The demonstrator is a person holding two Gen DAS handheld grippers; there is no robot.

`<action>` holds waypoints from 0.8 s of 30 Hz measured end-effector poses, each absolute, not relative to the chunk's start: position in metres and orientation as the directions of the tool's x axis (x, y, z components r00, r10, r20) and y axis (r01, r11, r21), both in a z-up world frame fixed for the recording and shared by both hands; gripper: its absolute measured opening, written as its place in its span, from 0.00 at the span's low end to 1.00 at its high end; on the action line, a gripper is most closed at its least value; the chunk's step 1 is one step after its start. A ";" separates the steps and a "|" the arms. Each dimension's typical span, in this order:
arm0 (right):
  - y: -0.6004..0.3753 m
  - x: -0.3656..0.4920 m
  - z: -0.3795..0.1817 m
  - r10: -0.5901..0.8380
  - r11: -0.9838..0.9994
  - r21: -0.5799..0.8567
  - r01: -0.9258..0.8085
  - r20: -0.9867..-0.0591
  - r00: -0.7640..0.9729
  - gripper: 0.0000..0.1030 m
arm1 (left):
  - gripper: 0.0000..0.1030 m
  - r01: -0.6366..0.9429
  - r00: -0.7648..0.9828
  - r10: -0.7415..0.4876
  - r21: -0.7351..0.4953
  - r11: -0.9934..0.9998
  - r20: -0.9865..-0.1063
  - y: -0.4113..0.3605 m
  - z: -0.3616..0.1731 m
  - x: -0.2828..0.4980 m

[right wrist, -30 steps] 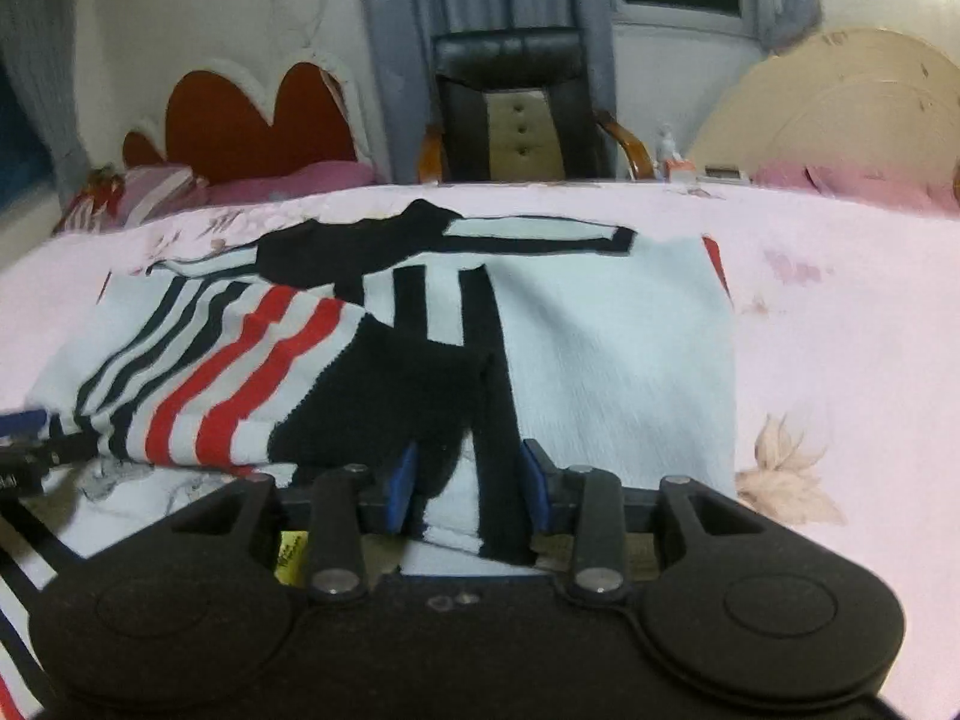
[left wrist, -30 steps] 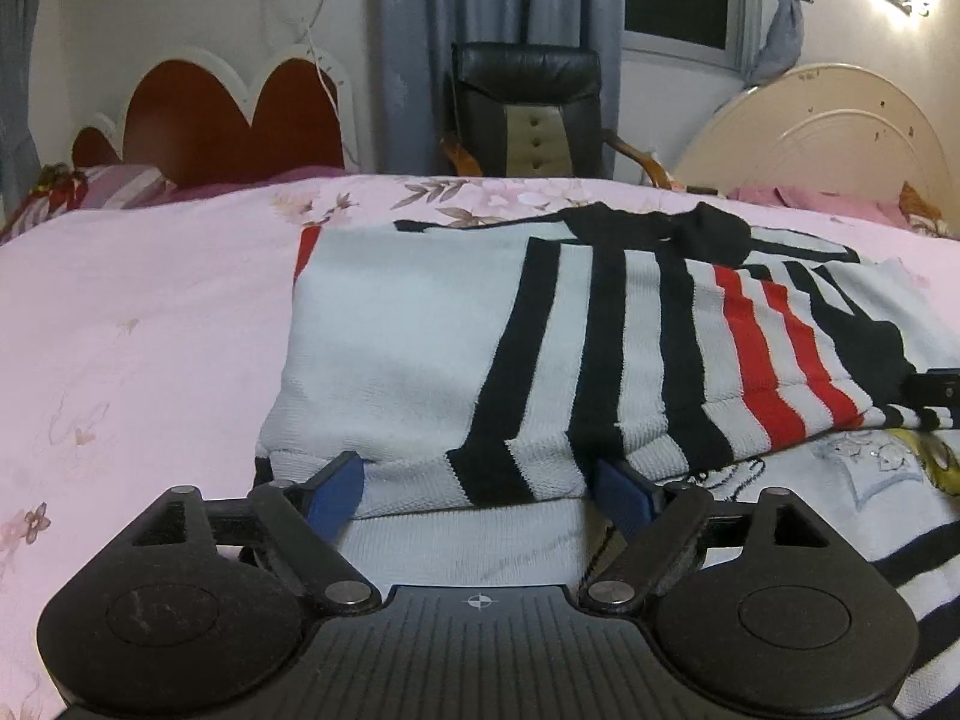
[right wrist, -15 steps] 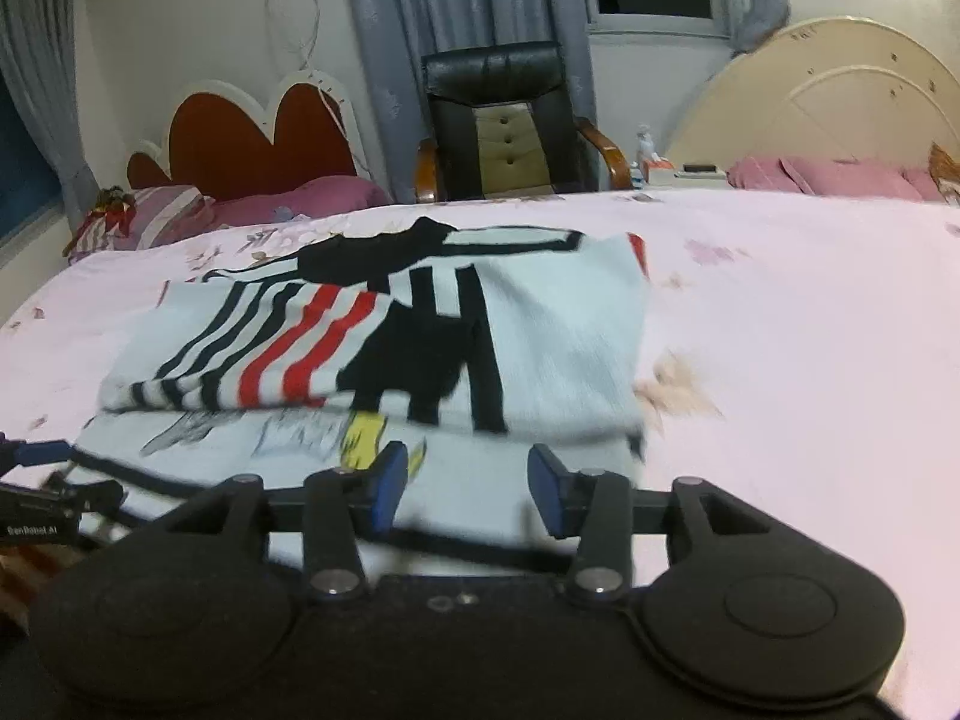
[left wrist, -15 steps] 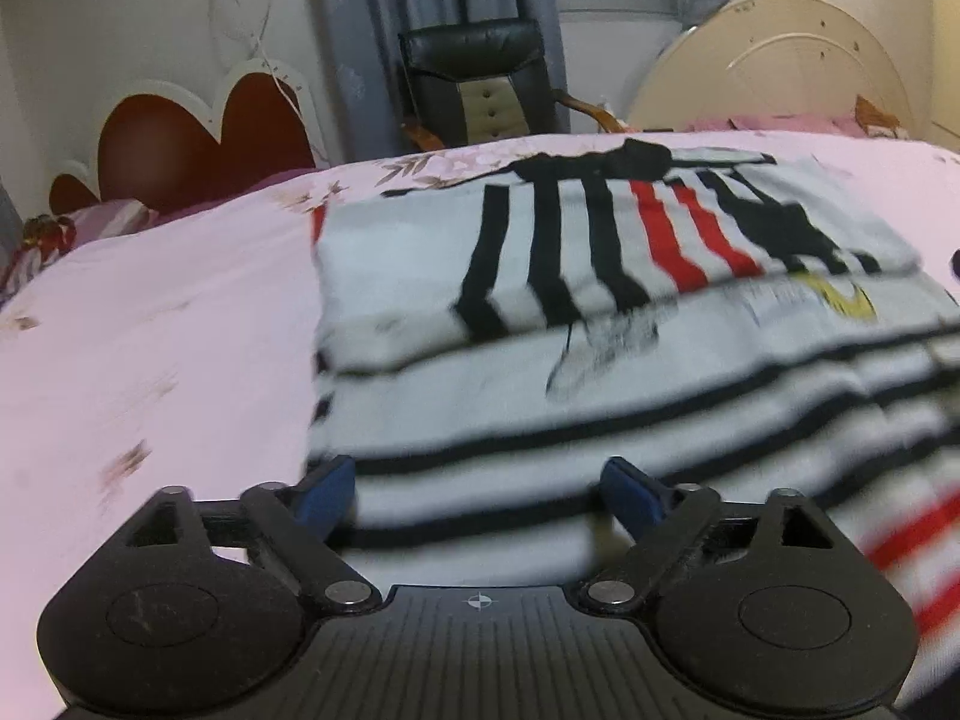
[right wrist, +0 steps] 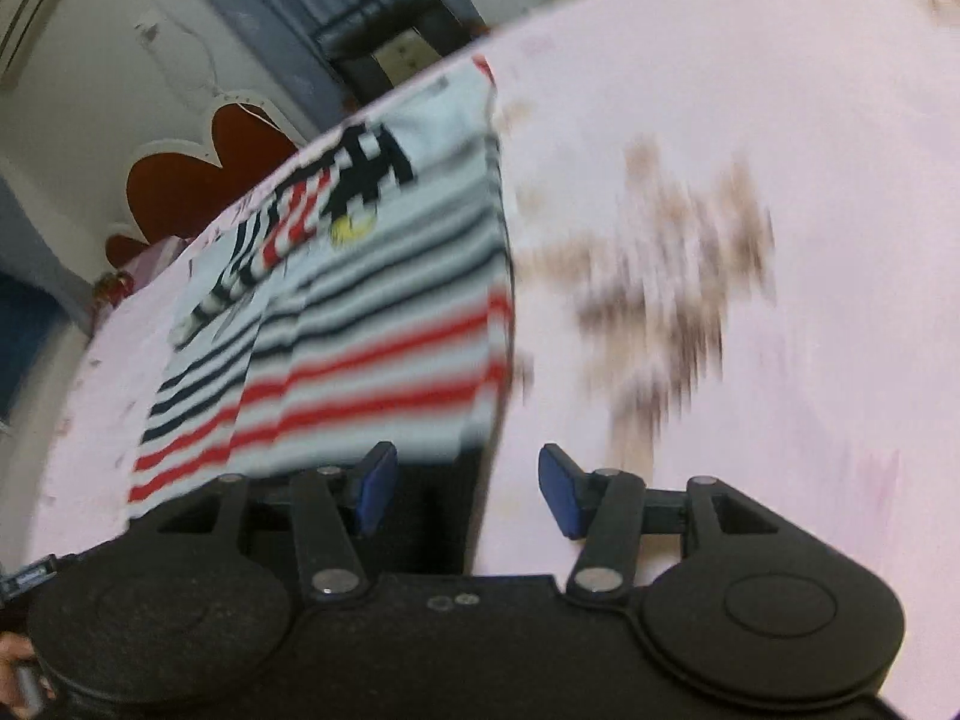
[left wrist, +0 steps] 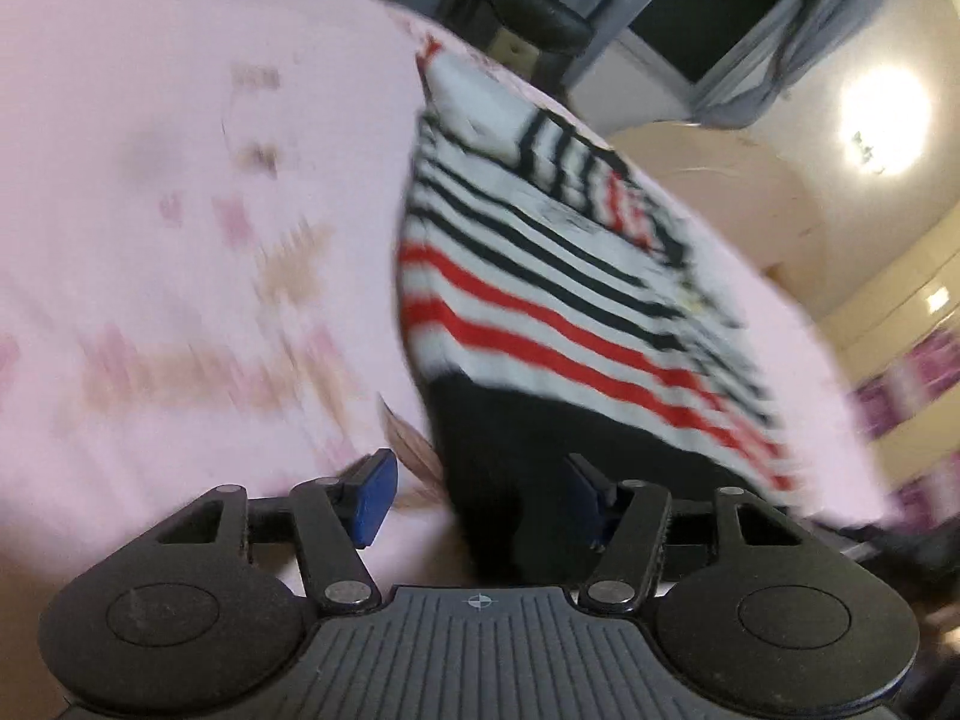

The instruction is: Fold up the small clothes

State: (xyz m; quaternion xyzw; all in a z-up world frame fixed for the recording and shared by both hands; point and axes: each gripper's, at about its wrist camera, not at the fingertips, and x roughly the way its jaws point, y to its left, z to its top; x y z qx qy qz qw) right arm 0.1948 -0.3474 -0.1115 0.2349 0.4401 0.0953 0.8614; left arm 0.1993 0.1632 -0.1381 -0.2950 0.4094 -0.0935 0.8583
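The white knitted sweater with black and red stripes [left wrist: 576,312] lies partly folded on the pink floral bedsheet [left wrist: 180,210]. Both the left gripper [left wrist: 480,495] and the right gripper [right wrist: 465,489] hover at its black hem, jaws spread wide and empty.

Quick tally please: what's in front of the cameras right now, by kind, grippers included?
Striped knit garment in white, black and red, lying on the bed: 1
Pink floral bedsheet: 1
Black padded office chair: 1
Red heart-shaped headboard: 1
Hand-held grippers, black with blue pads, both open: 2 (left hand-held gripper, right hand-held gripper)
Total: 6
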 end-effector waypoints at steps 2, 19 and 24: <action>-0.342 0.183 -0.121 0.418 0.840 0.540 0.048 -0.701 0.578 0.50 | 0.58 -0.078 0.643 -0.451 -0.640 0.765 -0.619 0.161 -0.146 0.198; -0.330 0.182 -0.092 0.503 0.794 0.597 -0.117 -0.537 0.677 0.06 | 0.05 0.023 0.733 -0.462 -0.661 0.750 -0.498 0.157 -0.126 0.215; -0.333 0.203 -0.130 0.434 0.838 0.545 0.011 -0.680 0.591 0.06 | 0.05 -0.064 0.689 -0.440 -0.653 0.755 -0.576 0.154 -0.160 0.220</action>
